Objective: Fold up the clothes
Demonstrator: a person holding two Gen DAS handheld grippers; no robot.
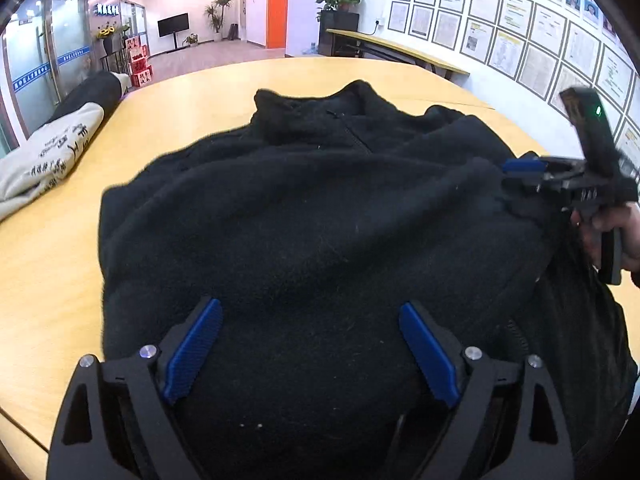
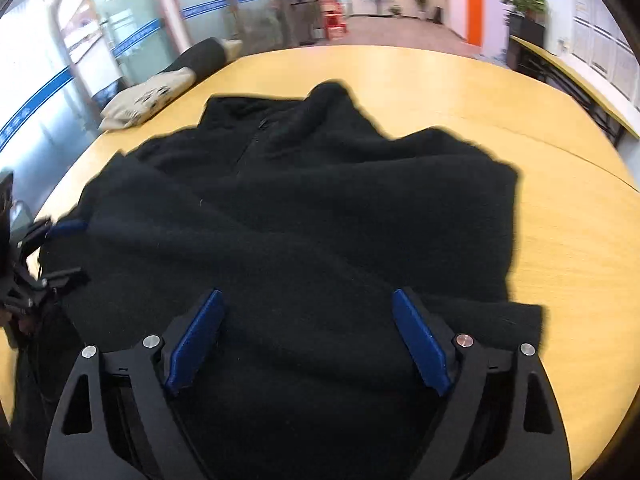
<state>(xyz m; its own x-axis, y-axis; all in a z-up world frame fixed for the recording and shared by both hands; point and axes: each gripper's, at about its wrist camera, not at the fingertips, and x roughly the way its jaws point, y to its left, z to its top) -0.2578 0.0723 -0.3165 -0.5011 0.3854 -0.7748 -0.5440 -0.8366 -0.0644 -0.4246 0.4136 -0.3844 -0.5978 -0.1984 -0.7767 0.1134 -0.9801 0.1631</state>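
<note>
One black fleece jacket (image 1: 320,220) lies spread on the yellow bench (image 1: 48,272), collar (image 1: 312,100) at the far side, zip running down from it. One more garment: a folded cream piece with black print (image 1: 52,152), at the bench's far left edge, well apart from the jacket.

Two tongs in use. Left tongs (image 1: 310,312): blue pads wide apart, poised over the near hem of the jacket, nothing between them. Right tongs (image 2: 308,300): also spread wide, over the jacket's near right part, empty. In the left wrist view the right tongs appear at the jacket's right edge, held by a hand (image 1: 616,236) on the grip; fingers only partly visible.

Right wrist view is motion-blurred; the jacket's near hem is cut off by the tong frames in both views. Contact between pads and fleece cannot be told.
</note>
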